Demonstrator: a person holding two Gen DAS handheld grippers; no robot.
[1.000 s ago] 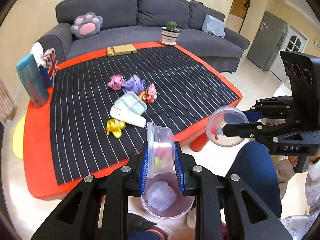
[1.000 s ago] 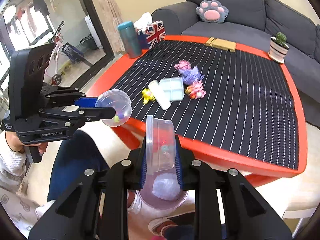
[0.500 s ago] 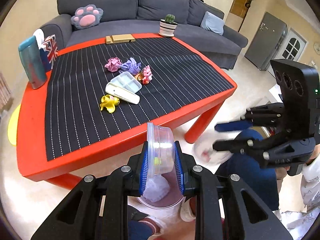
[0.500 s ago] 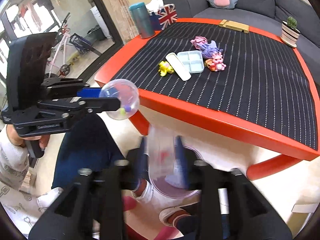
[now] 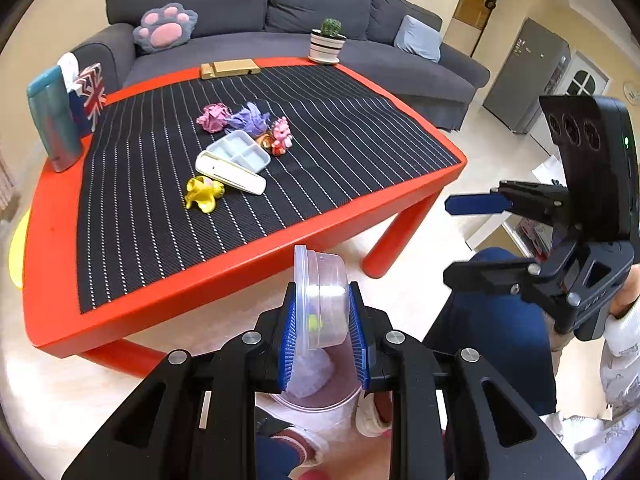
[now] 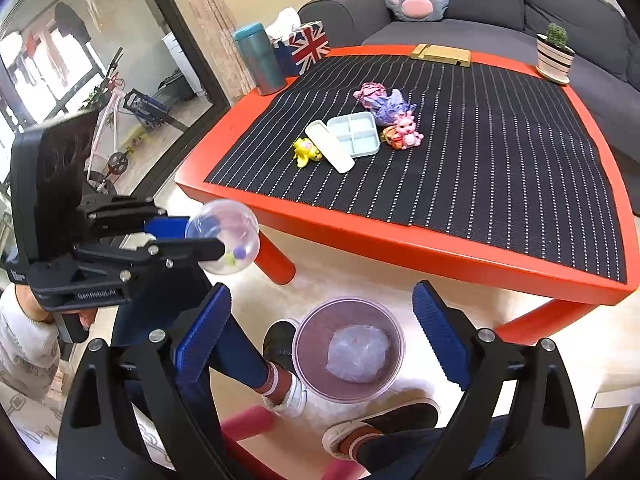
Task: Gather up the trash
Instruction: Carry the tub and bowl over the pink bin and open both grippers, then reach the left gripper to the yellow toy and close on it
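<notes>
My left gripper (image 5: 322, 334) clamps a clear tub (image 5: 320, 300) on edge above the floor bin (image 6: 347, 354), which holds a pale wad (image 6: 358, 354); my right gripper (image 6: 320, 336) is spread wide with nothing between its pads. I note shoes (image 6: 286, 368) and legs beside the bin. On the red table (image 6: 400, 246), paper balls (image 5: 236, 116), toys (image 5: 204, 194), a tray (image 5: 240, 152) and a case (image 5: 232, 172) lie on a striped mat (image 5: 340, 140), grey sofa (image 5: 280, 4) behind.
</notes>
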